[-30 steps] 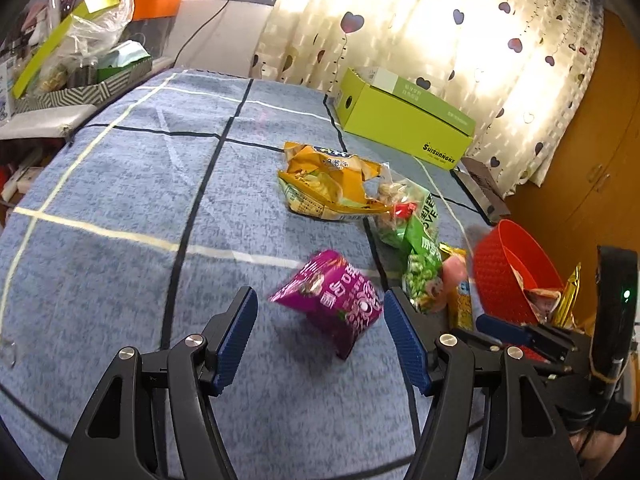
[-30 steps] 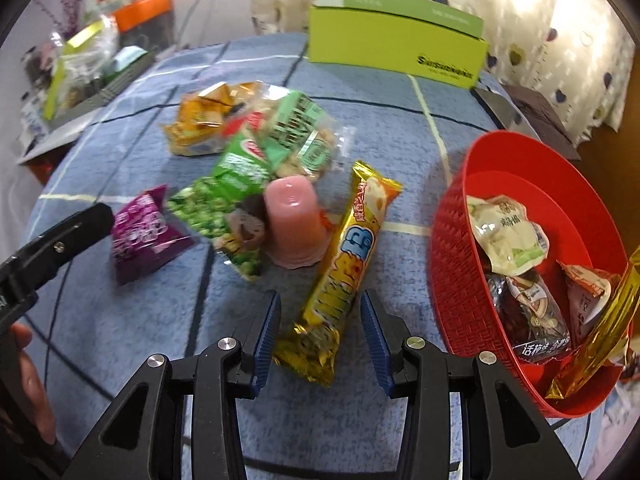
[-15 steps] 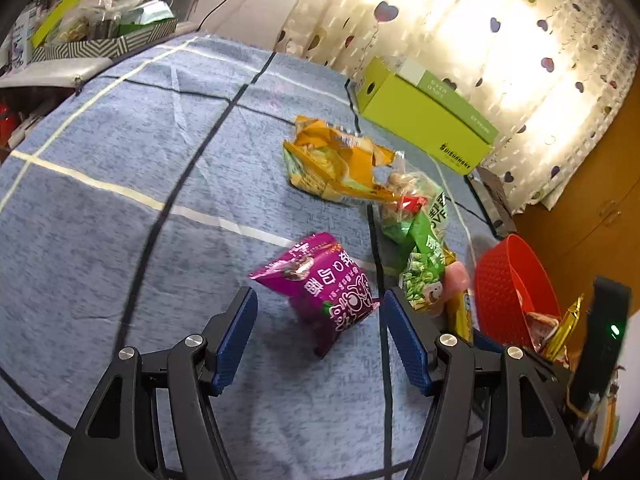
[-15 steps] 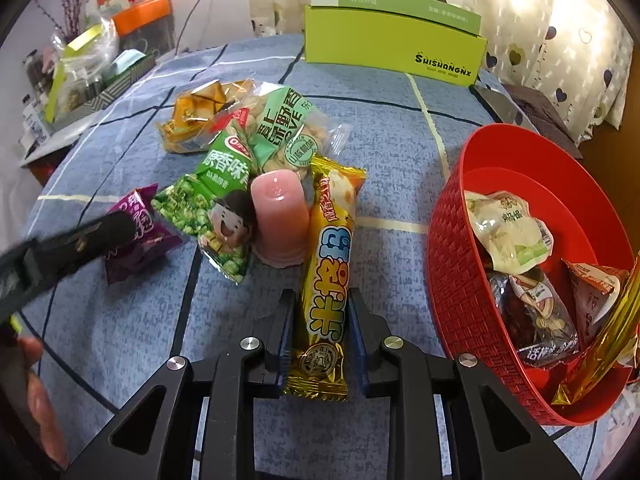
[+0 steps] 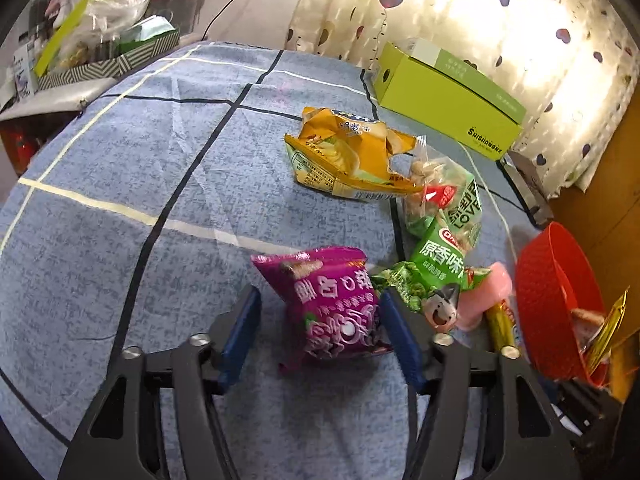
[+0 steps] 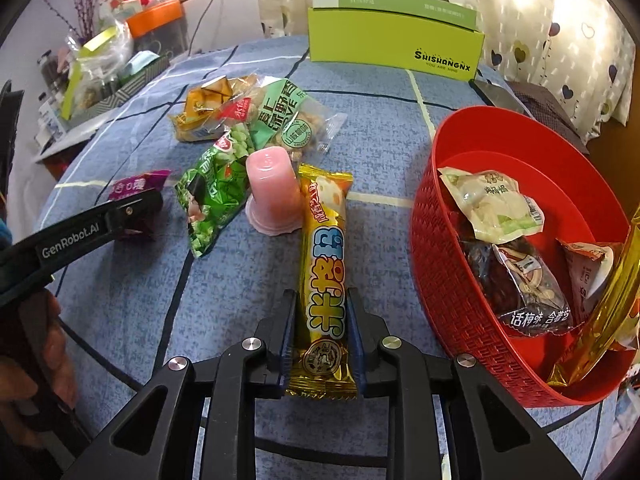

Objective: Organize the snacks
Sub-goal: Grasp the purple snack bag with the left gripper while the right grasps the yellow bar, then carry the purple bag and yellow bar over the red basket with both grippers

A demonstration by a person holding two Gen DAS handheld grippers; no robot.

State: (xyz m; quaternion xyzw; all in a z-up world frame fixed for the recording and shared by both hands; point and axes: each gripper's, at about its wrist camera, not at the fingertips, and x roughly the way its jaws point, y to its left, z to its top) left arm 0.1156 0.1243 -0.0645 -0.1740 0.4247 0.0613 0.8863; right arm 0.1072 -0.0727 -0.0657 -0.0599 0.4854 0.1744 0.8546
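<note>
Right tool (image 6: 322, 344) pinches the near end of a light, crinkly gold snack bar (image 6: 325, 264) at six o'clock on the tabletop (image 6: 380, 128), nine o'clock of the red basket (image 6: 448, 264). Left tool (image 5: 320, 332), jaws just closing, straddles a soft, puffy purple pouch (image 5: 332, 300), best gripped mid-body.

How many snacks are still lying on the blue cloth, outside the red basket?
6: purple packet between the left gripper's fingers, yellow bar clamped in the right gripper, pink jelly cup, green pea bag, nut bag, orange packet. Others may be hidden underneath.
</note>
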